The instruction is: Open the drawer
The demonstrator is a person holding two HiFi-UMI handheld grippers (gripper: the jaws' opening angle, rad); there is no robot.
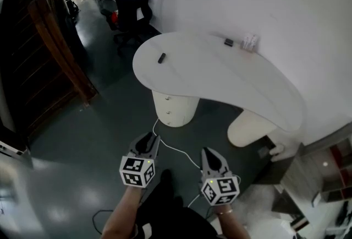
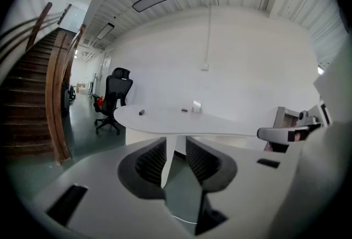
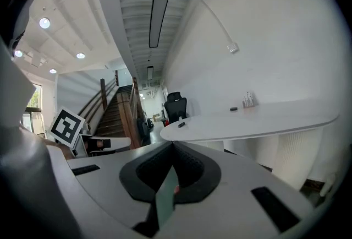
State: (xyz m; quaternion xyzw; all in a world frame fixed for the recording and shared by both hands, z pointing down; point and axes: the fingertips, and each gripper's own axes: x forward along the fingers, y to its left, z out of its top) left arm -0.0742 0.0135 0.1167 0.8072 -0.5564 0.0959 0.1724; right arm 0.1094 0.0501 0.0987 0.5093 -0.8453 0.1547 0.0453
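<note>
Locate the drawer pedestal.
Head view, centre: the round drawer pedestal stands under the left end of the white table, just beyond the left gripper, left of the second pedestal.

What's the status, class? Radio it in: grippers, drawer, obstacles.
Left gripper open, empty; right gripper shut, empty. Drawer pedestal closed, not yet reached. White cable lies across the path.

The drawer [image 1: 171, 101] is a curved white front with a small dark knob [image 1: 167, 98], set in the round white pedestal [image 1: 184, 111] under the near left end of the white desk [image 1: 220, 75], shut and flush with the pedestal's wall.
</note>
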